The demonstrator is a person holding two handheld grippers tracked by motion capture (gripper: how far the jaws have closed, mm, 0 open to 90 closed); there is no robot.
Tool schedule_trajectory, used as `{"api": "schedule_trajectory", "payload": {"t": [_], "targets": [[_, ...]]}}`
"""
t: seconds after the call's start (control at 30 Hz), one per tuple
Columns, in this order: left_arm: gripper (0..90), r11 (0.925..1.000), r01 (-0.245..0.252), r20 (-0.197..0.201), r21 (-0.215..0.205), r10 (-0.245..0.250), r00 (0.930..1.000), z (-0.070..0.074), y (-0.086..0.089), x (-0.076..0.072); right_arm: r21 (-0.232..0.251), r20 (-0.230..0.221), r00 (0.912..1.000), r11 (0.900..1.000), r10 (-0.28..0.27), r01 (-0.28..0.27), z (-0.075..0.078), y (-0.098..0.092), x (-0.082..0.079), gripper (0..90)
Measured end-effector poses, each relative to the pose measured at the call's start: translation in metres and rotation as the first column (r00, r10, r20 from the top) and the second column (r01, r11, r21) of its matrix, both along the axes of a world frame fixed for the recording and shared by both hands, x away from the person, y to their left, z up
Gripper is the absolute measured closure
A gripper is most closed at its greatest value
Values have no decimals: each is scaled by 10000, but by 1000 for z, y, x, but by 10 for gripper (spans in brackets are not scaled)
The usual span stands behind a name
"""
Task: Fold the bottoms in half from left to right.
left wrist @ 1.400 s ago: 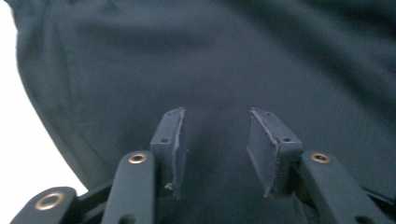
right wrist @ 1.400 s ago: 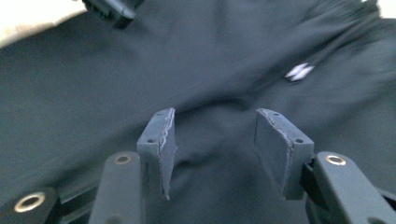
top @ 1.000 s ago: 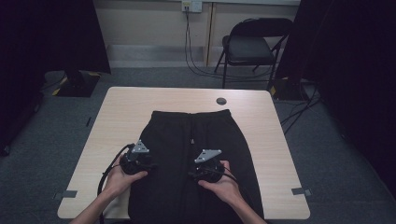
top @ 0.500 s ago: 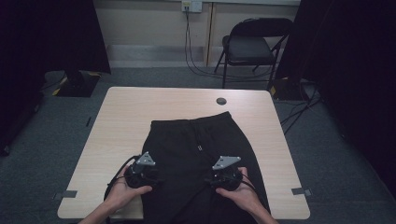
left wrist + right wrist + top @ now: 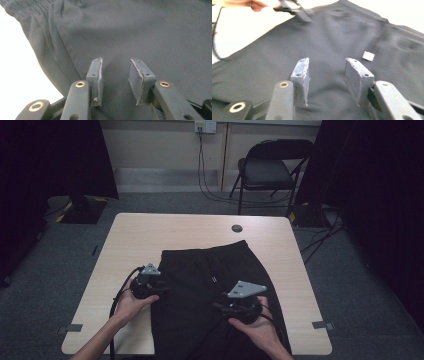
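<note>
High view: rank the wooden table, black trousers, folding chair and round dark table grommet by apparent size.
1. Light wooden table
2. Black fabric trousers
3. Dark folding chair, farther from the camera, so its true size against the trousers is unsure
4. Small round dark grommet

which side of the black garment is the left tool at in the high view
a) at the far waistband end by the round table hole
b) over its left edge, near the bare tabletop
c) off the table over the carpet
b) the left tool sits over the left edge of the black garment, with bare table right beside it.
</note>
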State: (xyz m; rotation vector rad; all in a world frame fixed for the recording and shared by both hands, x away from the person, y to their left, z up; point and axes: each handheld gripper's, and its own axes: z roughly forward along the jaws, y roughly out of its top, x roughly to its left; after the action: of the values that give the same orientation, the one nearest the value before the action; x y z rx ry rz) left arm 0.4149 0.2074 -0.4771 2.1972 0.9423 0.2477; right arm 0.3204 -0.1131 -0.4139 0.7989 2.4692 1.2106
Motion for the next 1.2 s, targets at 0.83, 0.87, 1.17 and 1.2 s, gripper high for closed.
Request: {"api": "schedule_trajectory", "payload": {"t": [0.83,0.87,1.17,1.2], "targets": [[609,9983,3,582,586,-37,9983,-12,-5,-6,-933,-829,9459,9426,3136,-3206,-80,181,-35,521],[589,9981,17,586,609,-53,9983,-12,-6,-6,-913,-844,9487,9457,3047,-3118,-80,180,-35,561],[412,9989,-454,671,79,448,9967,-2,3,-2,-210,-406,9709,9712,2362,-2371,-62,151,-23,900],[409,9982,-553,719,-221,568,9958,1,5,-3,-177,-259,9754,9755,2189,-2194,-57,144,-22,900]]}}
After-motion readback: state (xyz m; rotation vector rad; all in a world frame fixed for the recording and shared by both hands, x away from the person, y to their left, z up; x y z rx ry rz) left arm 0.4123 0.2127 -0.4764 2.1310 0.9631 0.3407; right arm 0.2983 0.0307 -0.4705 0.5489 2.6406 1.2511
